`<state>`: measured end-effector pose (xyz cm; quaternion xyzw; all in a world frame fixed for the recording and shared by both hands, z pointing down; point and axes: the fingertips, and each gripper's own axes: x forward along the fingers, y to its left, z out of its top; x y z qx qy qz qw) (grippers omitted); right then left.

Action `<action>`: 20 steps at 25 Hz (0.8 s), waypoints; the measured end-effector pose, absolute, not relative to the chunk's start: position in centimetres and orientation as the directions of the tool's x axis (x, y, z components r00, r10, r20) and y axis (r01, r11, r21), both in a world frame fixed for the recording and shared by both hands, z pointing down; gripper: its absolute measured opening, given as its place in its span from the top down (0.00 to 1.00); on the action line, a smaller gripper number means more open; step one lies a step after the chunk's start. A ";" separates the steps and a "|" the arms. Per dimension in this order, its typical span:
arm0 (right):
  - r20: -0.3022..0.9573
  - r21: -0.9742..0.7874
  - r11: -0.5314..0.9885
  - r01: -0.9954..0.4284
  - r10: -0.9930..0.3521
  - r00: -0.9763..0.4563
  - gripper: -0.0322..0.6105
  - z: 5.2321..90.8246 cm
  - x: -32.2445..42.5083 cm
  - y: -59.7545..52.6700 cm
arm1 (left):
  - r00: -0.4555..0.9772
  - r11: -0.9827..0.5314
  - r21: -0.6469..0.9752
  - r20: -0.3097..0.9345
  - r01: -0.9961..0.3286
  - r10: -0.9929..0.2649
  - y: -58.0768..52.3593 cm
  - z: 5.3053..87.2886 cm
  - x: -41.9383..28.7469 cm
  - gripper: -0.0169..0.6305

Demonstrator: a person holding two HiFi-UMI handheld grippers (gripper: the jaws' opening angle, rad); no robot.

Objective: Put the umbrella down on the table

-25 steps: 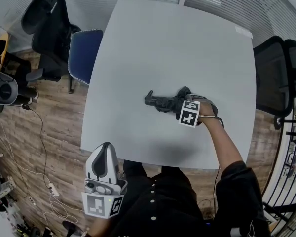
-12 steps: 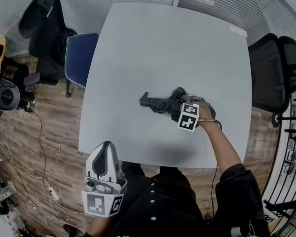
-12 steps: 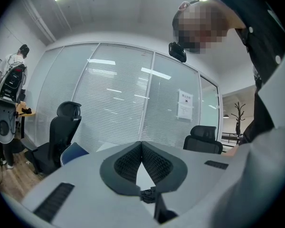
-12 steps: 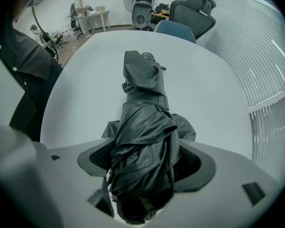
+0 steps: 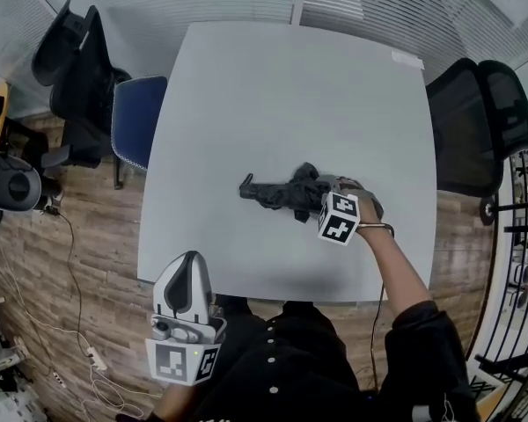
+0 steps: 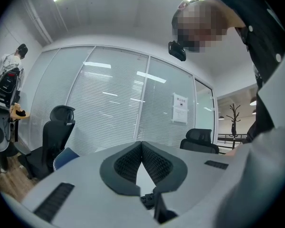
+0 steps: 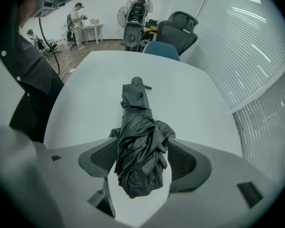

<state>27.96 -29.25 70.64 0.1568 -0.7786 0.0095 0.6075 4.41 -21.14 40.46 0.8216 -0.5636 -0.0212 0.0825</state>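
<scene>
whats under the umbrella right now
Only the grey table: the folded black umbrella lies on it. The patch right beneath it is covered by its fabric, so nothing there can be seen.

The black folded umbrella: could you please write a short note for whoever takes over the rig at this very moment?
Right gripper: fingers have just been opening, now wide apart either side of the black folded umbrella, not pressing it.
Left gripper: shut, empty, off the white square table's near edge.
Umbrella lies flat on the table.
Done: umbrella set down, released.
Left: draw the right gripper clear.
</scene>
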 end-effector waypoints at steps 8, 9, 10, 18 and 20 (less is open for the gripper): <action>0.862 0.285 0.875 -0.392 -0.412 -0.294 0.85 65.7 28.6 -30.2 | 0.405 -0.399 0.153 0.009 -0.904 -0.914 -21.1 39.1 6.1 0.95; 0.853 0.291 0.867 -0.403 -0.427 -0.301 0.87 65.2 28.7 -30.1 | 0.410 -0.405 0.152 0.004 -0.902 -0.912 -21.1 39.0 6.3 0.95; 0.842 0.293 0.859 -0.419 -0.439 -0.312 0.88 64.7 28.8 -30.0 | 0.416 -0.411 0.150 0.000 -0.899 -0.910 -21.1 38.8 6.4 0.95; 0.687 0.254 0.729 -0.636 -0.599 -0.412 0.90 58.1 29.6 -29.0 | 0.442 -0.444 0.119 -0.040 -0.888 -0.896 -21.5 37.8 7.0 0.95; 0.652 0.214 0.675 -0.706 -0.637 -0.412 0.90 56.7 30.7 -28.6 | 0.446 -0.449 0.114 -0.054 -0.886 -0.893 -21.6 37.4 7.3 0.95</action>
